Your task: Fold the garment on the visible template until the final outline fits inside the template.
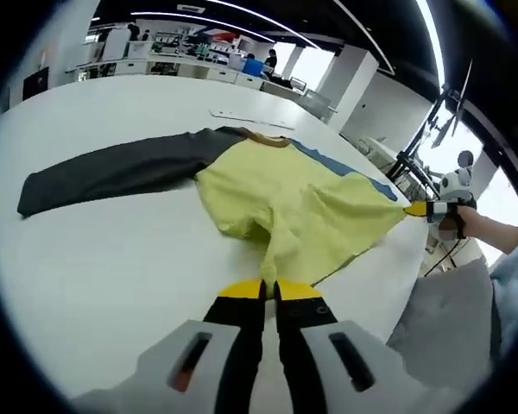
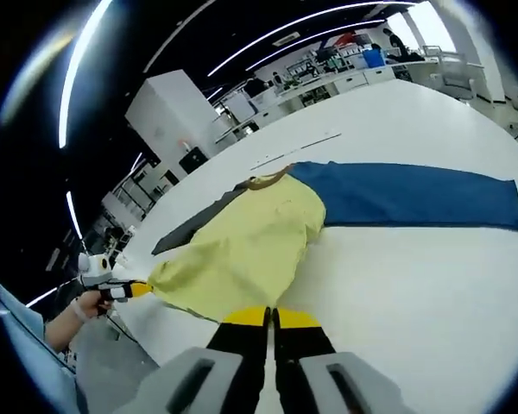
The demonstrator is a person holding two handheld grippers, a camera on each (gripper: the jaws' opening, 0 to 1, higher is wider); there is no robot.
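Long-sleeved shirt (image 1: 285, 203) lies spread on the white counter (image 1: 112, 259), yellow body, one dark grey sleeve (image 1: 112, 172), one blue sleeve (image 2: 414, 194). Left hand-held gripper (image 1: 269, 289): jaws pressed together on the yellow hem at the near edge of the counter. Right hand-held gripper (image 2: 270, 317): jaws likewise clamped on the hem's other corner. The hem is lifted slightly between both grips. A pale strip (image 1: 250, 116) lies on the counter beyond the collar.
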